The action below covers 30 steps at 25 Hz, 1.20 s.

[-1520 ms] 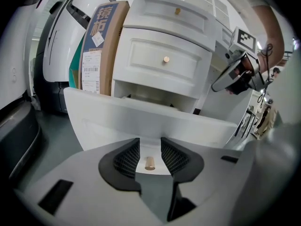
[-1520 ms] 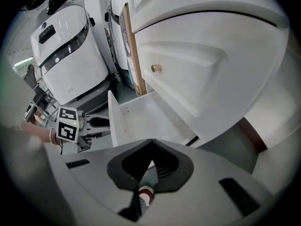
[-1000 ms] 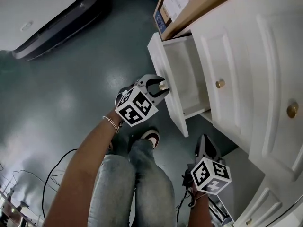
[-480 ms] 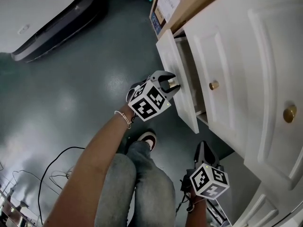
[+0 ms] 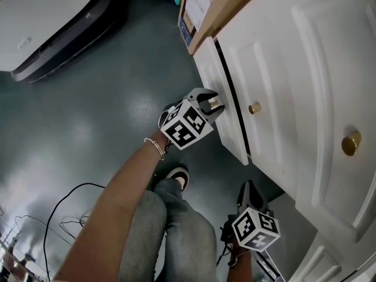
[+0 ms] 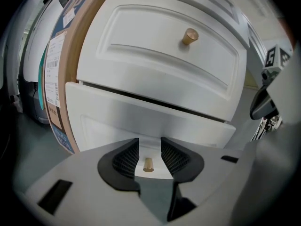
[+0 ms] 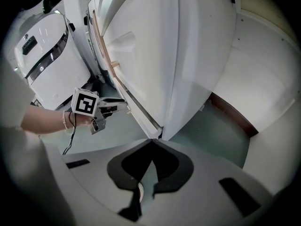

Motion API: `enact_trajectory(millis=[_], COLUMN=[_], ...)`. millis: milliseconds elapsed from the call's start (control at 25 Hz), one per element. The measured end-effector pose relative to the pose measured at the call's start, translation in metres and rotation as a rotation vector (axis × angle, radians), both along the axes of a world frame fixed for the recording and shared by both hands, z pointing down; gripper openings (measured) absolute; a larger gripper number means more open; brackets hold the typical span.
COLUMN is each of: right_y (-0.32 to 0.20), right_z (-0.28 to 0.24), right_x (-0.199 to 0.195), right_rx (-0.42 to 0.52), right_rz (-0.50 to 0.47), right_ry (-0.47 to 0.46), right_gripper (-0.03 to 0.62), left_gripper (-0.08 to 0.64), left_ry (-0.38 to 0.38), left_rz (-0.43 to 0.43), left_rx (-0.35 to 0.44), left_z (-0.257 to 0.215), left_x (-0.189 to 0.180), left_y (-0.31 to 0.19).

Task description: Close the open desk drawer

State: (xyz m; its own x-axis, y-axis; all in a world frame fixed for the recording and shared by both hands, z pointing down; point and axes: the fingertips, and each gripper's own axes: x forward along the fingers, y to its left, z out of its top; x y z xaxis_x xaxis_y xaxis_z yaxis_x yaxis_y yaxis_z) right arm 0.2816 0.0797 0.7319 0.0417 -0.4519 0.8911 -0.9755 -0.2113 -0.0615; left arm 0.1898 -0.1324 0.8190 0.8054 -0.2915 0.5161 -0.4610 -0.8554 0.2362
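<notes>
1. Left hand-held gripper [image 5: 207, 101] has its jaws wide around the drawer's knob [image 6: 148, 165]; its own view shows a clear gap on each side of the knob, so the pads do not clamp it.
2. A second ago the drawer [image 5: 232, 135] stood well out from the desk [image 5: 282, 69] with its inside showing; half a second ago it was about halfway in; now its front lies almost flush, with only a thin dark gap left along its edge.
3. The left hand-held gripper has travelled in with the drawer front, so it appears to have pushed the drawer home; the task looks almost done, with a last short push needed to close the gap.
4. Right hand-held gripper [image 5: 248, 188] hangs low beside the desk, well apart from the drawer; its jaws are together on nothing, and it takes no part.
5. A cardboard box [image 5: 194, 7] beside the desk carries a white label [image 6: 56, 60] and blue print; the text is too small to read.
6. Each hand-held gripper's cube shows black-and-white square markers; no brand name can be read anywhere.
</notes>
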Motion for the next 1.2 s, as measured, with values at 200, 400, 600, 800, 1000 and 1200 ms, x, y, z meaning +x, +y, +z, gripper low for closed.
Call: enact_trajectory(millis=[200, 400, 600, 800, 1000, 1200], right_y=[0.002, 0.002, 0.004, 0.010, 0.016, 0.020], right_z=[0.003, 0.002, -0.001, -0.002, -0.001, 0.000], right_x=[0.005, 0.008, 0.011, 0.012, 0.012, 0.009], right_rx=[0.007, 0.015, 0.028, 0.038, 0.047, 0.053], right_rz=[0.011, 0.022, 0.033, 0.048, 0.062, 0.076], right_ry=[-0.008, -0.011, -0.005, 0.004, 0.013, 0.020], right_gripper=[0.006, 0.006, 0.006, 0.006, 0.006, 0.006], left_gripper=[0.150, 0.144, 0.169, 0.172, 0.179, 0.181], left_ry=[0.005, -0.011, -0.037, -0.026, -0.007, 0.009], left_rz=[-0.012, -0.016, -0.015, -0.014, -0.011, -0.016], left_rx=[-0.005, -0.030, -0.038, -0.043, -0.024, -0.024], left_z=[0.001, 0.006, 0.014, 0.015, 0.014, 0.015], left_x=[0.012, 0.023, 0.028, 0.027, 0.028, 0.029], left_y=[-0.006, -0.009, -0.009, -0.008, -0.011, -0.011])
